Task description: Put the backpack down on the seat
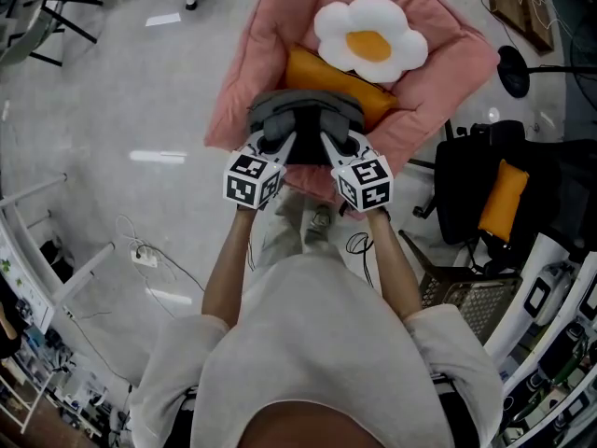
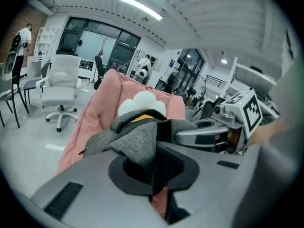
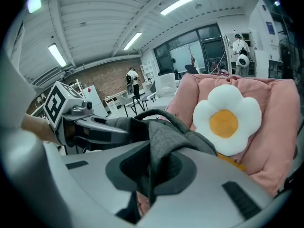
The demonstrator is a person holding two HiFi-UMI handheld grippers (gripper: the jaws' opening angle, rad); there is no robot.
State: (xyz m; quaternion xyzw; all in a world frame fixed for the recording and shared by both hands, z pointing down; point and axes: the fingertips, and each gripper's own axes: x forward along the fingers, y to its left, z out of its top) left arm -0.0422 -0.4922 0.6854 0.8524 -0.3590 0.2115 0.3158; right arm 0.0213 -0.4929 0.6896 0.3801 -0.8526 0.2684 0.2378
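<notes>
The grey backpack (image 1: 303, 110) hangs over the front edge of the pink padded seat (image 1: 270, 26). My left gripper (image 1: 273, 147) and right gripper (image 1: 336, 143) sit side by side, each shut on a fold of the pack's grey fabric. In the left gripper view the fabric (image 2: 128, 137) bunches between the left gripper's (image 2: 154, 160) jaws. The right gripper view shows the same for the right gripper (image 3: 149, 167), with the pack's fabric (image 3: 175, 137) and carry handle above. A white and yellow flower cushion (image 1: 370, 37) leans on the seat back. An orange shape (image 1: 326, 77) lies behind the pack; I cannot tell if it belongs to it.
A black office chair (image 1: 466, 185) with an orange cushion (image 1: 504, 199) stands right of the seat, and a wire basket (image 1: 466, 297) is near it. A power strip with cables (image 1: 145, 255) lies on the floor at left. A white office chair (image 2: 59, 87) stands farther off.
</notes>
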